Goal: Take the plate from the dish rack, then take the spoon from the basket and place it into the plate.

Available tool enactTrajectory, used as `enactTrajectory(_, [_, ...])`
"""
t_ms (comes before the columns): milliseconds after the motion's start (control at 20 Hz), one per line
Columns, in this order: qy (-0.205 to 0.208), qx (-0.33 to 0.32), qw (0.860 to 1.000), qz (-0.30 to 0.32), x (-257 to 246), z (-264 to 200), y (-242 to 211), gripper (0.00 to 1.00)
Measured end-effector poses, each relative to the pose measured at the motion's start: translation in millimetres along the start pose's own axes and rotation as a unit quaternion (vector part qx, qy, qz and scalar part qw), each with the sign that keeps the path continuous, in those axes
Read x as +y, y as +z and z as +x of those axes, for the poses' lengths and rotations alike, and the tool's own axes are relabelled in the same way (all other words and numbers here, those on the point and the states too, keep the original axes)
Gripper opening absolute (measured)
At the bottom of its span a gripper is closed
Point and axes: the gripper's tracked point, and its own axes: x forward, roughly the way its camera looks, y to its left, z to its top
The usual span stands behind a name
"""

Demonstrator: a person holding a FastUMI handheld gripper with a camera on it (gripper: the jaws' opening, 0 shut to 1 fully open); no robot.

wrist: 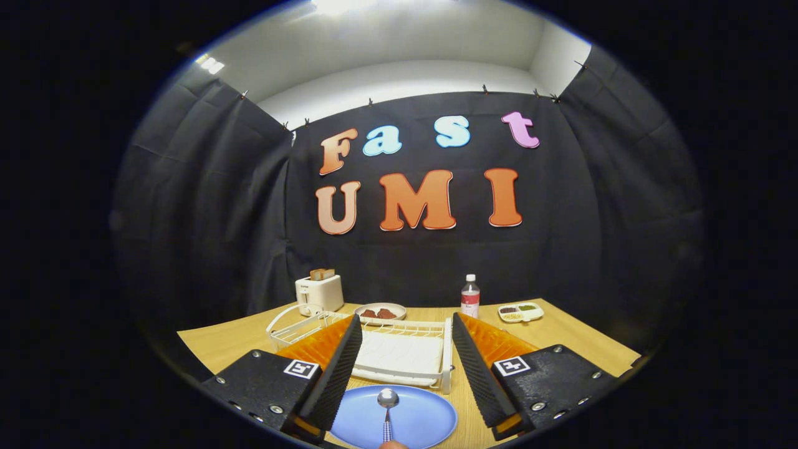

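Blue plate (411, 421) on the wooden bench (561, 333) holds a spoon (387, 405), lying between the wide-open gripper (408, 399) fingers; white dish rack (399, 355) just beyond.

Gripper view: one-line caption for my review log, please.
Open gripper above a blue plate holding a spoon, with the white dish rack just beyond on the wooden table.

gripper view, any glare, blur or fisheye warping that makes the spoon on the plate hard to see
In the gripper view the spoon lies sharp on the blue plate between the open gripper fingers, its bowl showing a small bright glint; the fisheye bends the table edge and the dish rack; ceiling light blows out at top; the far toaster and bottle are small but readable.
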Motion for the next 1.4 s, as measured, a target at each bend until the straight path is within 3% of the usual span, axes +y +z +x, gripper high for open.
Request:
enactTrajectory(500, [-0.018, -0.042, 0.998, -0.042, 2, 12, 49, 0.92])
enactTrajectory(700, [-0.053, -0.053, 0.997, 0.004, -7, 17, 33, 0.92])
enactTrajectory(1400, [-0.028, -0.048, 0.998, 0.001, 2, 14, 26, 0.92])
